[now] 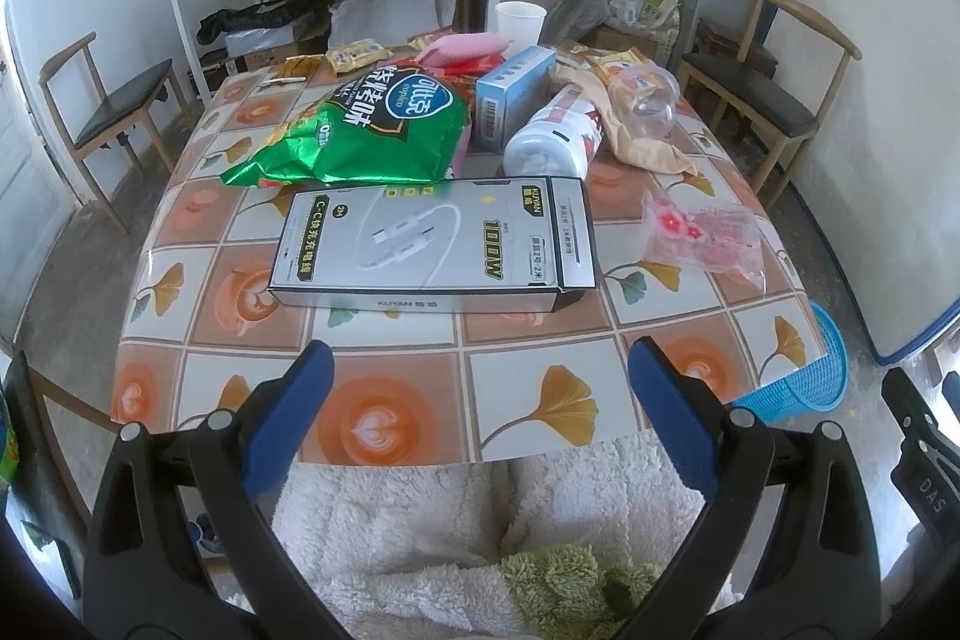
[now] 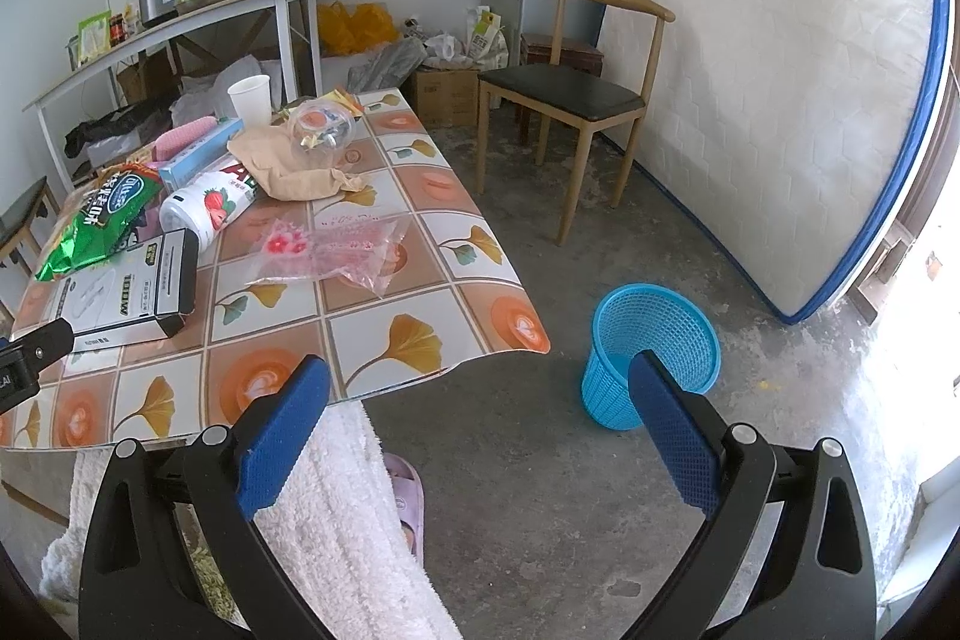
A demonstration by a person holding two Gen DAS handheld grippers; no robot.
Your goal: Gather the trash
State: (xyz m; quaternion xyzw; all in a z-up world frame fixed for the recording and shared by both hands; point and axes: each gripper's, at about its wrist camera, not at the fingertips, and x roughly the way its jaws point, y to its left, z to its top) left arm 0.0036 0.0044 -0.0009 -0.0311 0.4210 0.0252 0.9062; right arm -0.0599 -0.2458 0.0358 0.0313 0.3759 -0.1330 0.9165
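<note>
While both grippers gape empty, cable box (image 1: 432, 244) nearest, green snack bag (image 1: 360, 130) behind, blue basket (image 2: 651, 355) on floor.

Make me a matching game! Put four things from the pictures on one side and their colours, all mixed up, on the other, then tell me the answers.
Things:
1. chip bag
2. waste basket
3. paper cup
4. cable box

Colours:
A. white
B. silver-grey and black
C. green
D. blue

Pairs: 1-C, 2-D, 3-A, 4-B
</note>
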